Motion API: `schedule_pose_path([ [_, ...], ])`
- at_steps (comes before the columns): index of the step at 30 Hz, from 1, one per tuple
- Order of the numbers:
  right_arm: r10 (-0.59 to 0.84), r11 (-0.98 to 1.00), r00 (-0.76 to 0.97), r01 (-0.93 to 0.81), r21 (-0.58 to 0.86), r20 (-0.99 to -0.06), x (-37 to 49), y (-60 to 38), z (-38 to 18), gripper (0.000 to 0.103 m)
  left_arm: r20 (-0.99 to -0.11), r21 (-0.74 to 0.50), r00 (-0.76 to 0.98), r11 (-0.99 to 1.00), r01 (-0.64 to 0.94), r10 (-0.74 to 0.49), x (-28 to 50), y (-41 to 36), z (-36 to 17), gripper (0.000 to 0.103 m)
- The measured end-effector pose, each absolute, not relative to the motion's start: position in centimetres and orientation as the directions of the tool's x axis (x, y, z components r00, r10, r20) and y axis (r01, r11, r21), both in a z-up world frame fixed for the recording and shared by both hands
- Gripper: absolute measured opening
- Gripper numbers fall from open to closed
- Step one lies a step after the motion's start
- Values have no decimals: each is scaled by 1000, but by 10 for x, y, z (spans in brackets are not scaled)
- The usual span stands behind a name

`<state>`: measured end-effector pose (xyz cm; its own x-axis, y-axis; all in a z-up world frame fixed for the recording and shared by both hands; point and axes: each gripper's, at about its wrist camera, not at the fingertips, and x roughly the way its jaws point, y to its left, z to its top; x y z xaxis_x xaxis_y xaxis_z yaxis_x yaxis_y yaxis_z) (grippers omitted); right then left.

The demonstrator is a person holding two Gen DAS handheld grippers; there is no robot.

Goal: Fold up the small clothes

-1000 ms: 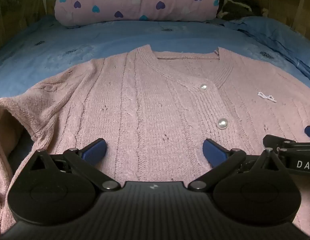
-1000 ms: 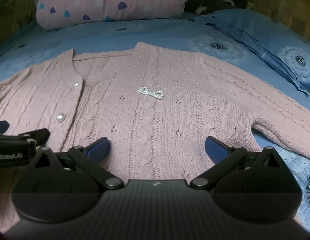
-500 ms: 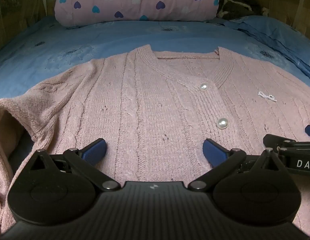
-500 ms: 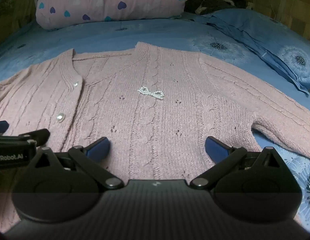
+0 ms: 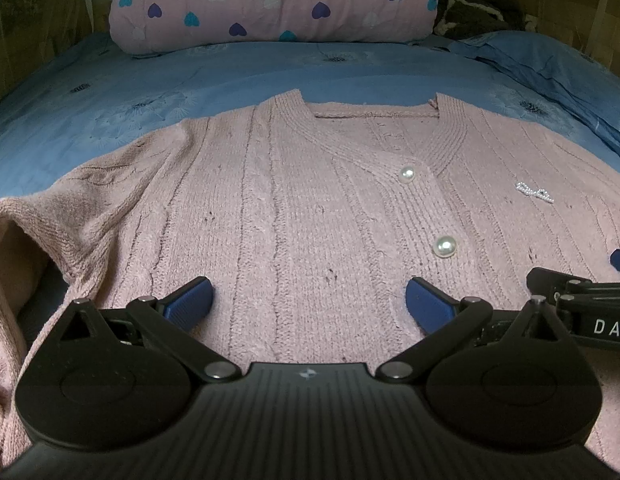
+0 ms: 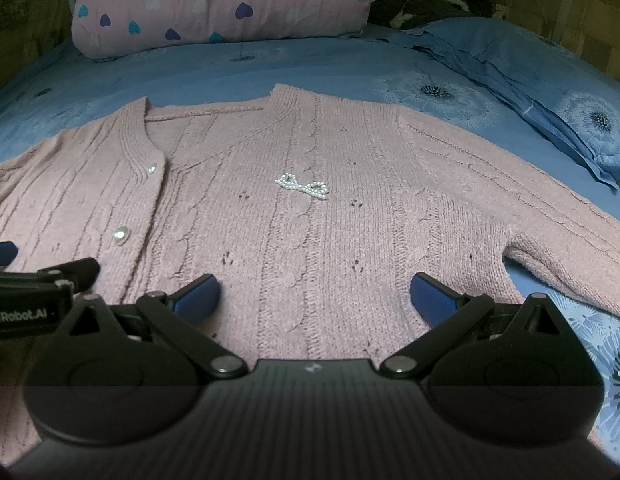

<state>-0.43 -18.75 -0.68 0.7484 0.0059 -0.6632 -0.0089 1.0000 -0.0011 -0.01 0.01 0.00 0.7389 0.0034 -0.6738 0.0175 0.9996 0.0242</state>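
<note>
A pink knitted cardigan [image 5: 301, 208] lies flat, front up, on the blue bed sheet, with pearl buttons [image 5: 445, 246] and a small bead bow [image 6: 301, 185]. It also fills the right wrist view [image 6: 310, 240]. My left gripper [image 5: 307, 300] is open and empty, low over the cardigan's left half near the hem. My right gripper [image 6: 314, 298] is open and empty over the right half near the hem. The left sleeve [image 5: 25, 240] is bunched at the left; the right sleeve [image 6: 550, 216] stretches out right. Each gripper shows at the edge of the other's view.
A pink pillow with heart prints [image 5: 269, 0] lies at the head of the bed. A folded blue quilt [image 6: 530, 80] lies along the right side. A dark cloth [image 6: 430, 0] sits at the back right. The blue sheet [image 5: 109, 112] surrounds the cardigan.
</note>
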Motion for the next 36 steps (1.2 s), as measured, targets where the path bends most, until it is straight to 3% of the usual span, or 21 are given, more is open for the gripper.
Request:
schedule_pose_path([
  [36, 11, 1000, 747, -7, 8, -665, -5, -187, -6, 103, -675, 27, 738, 999, 18, 6, 1, 1, 2, 103],
])
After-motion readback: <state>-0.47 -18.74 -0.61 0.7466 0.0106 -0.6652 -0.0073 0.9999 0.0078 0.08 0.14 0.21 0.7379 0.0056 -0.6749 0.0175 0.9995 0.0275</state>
